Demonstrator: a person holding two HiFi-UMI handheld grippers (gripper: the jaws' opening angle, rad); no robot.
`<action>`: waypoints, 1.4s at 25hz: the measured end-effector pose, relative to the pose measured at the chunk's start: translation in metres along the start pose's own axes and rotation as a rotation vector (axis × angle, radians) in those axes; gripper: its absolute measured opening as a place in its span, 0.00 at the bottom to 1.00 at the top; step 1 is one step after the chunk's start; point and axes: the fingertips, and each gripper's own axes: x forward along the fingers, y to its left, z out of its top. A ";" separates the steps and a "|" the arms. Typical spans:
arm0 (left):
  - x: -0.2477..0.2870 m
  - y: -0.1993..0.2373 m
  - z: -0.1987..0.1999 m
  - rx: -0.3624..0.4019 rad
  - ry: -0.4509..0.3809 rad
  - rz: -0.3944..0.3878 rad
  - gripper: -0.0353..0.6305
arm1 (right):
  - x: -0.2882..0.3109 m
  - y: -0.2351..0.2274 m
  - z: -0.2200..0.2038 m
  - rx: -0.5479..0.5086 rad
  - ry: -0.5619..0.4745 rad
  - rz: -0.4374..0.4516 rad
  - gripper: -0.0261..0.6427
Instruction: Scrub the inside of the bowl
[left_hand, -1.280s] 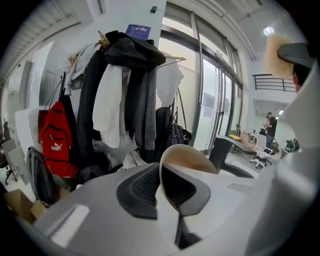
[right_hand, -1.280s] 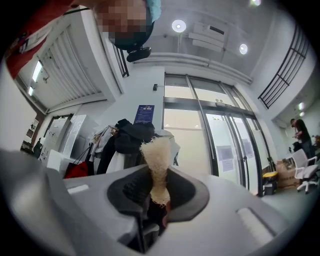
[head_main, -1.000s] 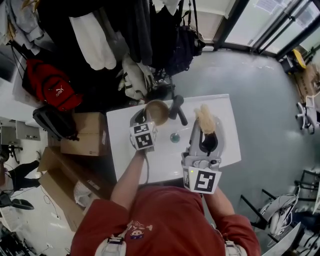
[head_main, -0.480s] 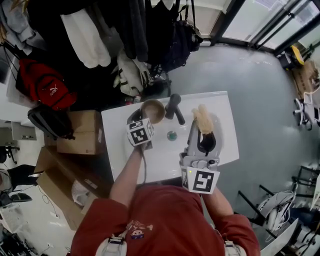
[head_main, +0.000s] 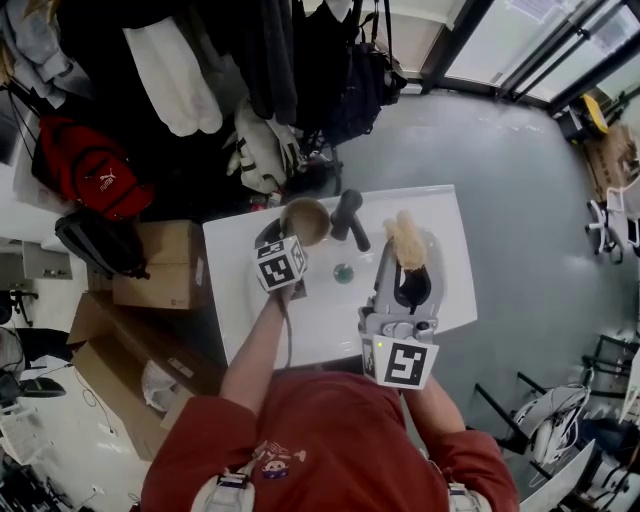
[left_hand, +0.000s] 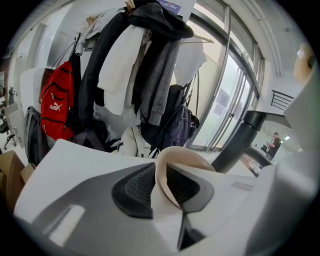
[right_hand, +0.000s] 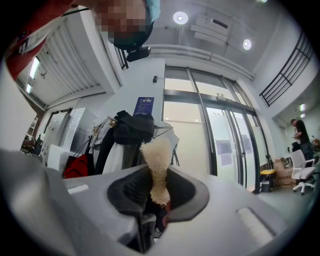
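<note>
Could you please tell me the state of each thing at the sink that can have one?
Left tool: jaws have just been opening, loose round the bowl rim.
Bowl: open side up beside the faucet.
Faucet: no water seen running.
Right tool: shut on the scrubber.
Scrubber: held upright, apart from the bowl.

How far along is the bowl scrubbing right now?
Done: the scrubber is clamped in the right gripper. In hand: the left gripper has just been opening its jaws, the rim of the bowl between them, at the sink. Left: scrubber and bowl are apart, so the scrubbing itself.
</note>
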 end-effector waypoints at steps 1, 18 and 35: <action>0.000 -0.001 0.000 0.003 0.002 -0.003 0.18 | 0.000 0.001 0.001 0.005 0.000 -0.001 0.15; -0.014 -0.005 0.014 0.129 -0.046 0.006 0.39 | -0.006 0.006 0.010 0.023 -0.010 -0.004 0.15; -0.115 -0.046 0.086 0.266 -0.337 -0.049 0.40 | -0.015 0.014 0.027 0.028 -0.060 0.007 0.15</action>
